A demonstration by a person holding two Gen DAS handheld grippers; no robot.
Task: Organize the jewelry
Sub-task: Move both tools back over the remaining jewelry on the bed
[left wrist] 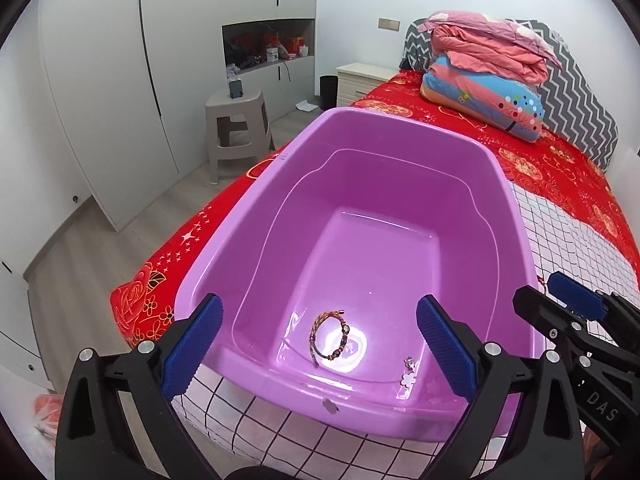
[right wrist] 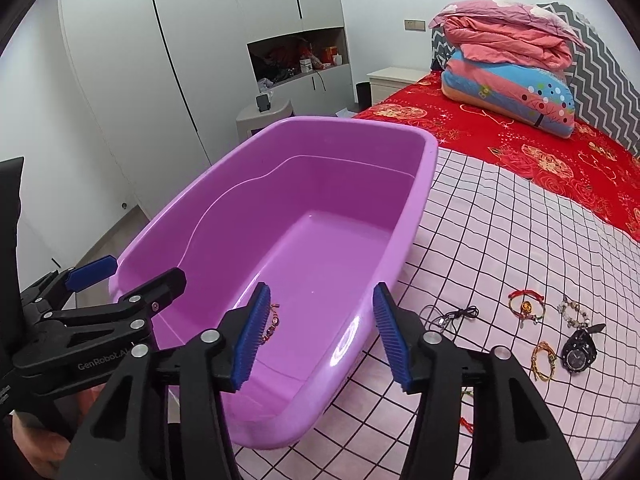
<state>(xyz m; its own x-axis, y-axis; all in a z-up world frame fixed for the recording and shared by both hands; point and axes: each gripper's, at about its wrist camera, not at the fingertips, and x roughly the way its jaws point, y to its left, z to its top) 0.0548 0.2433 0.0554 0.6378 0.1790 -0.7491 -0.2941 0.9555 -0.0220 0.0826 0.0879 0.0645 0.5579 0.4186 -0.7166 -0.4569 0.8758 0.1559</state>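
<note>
Left claw (left wrist: 320,344) gapes wide and right claw (right wrist: 320,336) stands half-spread, both empty, above a purple tub (left wrist: 400,132) holding a bracelet (left wrist: 330,338).

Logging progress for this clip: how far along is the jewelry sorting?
Done: a braided bracelet and a small flower charm lie in the purple tub. In hand: nothing; the left tool and right tool are both open. Left: red bracelet, beaded bracelet, black watch, gold bracelet, black cord on the checked blanket.
</note>
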